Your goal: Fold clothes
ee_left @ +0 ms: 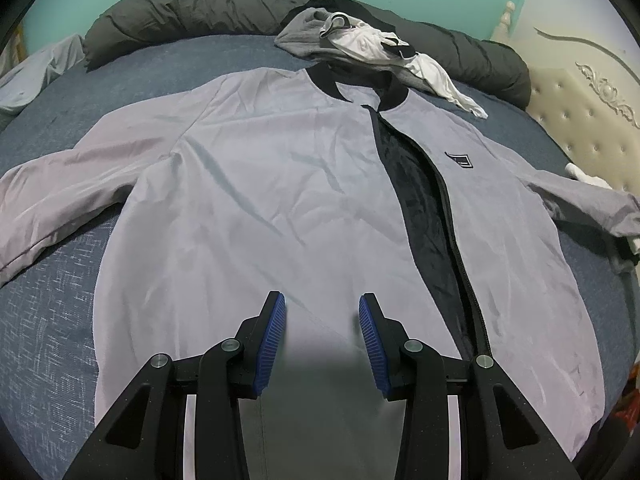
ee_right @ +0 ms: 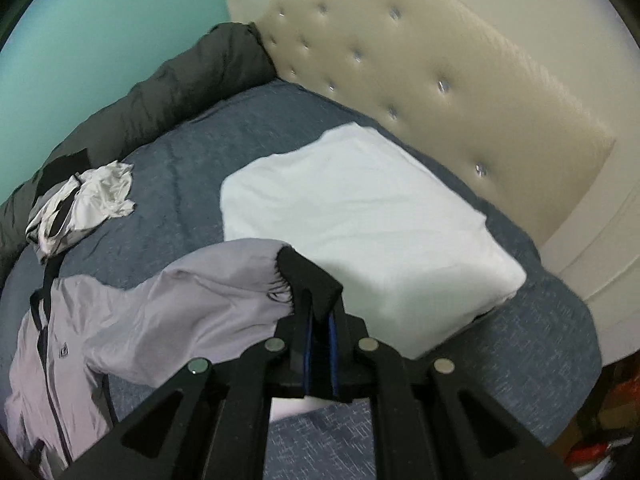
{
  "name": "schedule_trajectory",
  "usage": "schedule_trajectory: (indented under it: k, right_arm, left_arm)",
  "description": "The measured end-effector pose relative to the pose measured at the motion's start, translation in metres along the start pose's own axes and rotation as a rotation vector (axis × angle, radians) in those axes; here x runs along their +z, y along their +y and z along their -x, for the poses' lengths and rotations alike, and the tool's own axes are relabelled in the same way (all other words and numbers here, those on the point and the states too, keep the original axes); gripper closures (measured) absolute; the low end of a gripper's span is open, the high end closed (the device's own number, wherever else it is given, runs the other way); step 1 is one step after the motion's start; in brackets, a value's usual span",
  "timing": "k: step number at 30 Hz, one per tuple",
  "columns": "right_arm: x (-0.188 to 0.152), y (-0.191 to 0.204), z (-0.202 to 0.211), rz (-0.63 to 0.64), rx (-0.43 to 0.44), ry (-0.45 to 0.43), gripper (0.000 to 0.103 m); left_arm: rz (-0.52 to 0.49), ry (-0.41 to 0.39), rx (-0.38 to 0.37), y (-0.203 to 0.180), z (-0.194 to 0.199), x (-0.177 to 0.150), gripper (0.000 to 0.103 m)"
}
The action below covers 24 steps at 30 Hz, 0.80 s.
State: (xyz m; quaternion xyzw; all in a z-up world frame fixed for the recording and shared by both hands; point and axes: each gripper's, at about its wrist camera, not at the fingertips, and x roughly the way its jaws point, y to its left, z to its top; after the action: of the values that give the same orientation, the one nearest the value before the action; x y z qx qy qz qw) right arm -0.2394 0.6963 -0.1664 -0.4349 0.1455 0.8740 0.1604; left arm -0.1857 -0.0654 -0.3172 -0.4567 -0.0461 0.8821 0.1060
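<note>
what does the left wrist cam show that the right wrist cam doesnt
Only the left wrist view shows the left gripper, jaws apart over the jacket's hem, the jacket's whole spread front and its far sleeve.

Only the right wrist view shows the right gripper shut on the black cuff, and the folded white garment.

Both show the grey jacket, blue bedspread, tufted headboard and crumpled clothes pile.

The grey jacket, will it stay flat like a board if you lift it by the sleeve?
Probably not. The grey jacket looks thin and creased, so it should flop. Its sleeve already droops from the right tongs pinching the black cuff. The smooth fabric may slide easily.
</note>
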Motion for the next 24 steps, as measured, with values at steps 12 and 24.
schedule_trajectory:
  k: [12, 24]
  right_arm:
    - [-0.012, -0.016, 0.022, -0.107, 0.146, -0.154, 0.054]
    - [-0.025, 0.01, 0.013, 0.059, 0.137, -0.124, 0.096]
  left_arm:
    - [-0.011, 0.002, -0.003, -0.004, -0.002, 0.0, 0.061]
    - [-0.008, 0.002, -0.004, -0.003, -0.003, 0.001, 0.061]
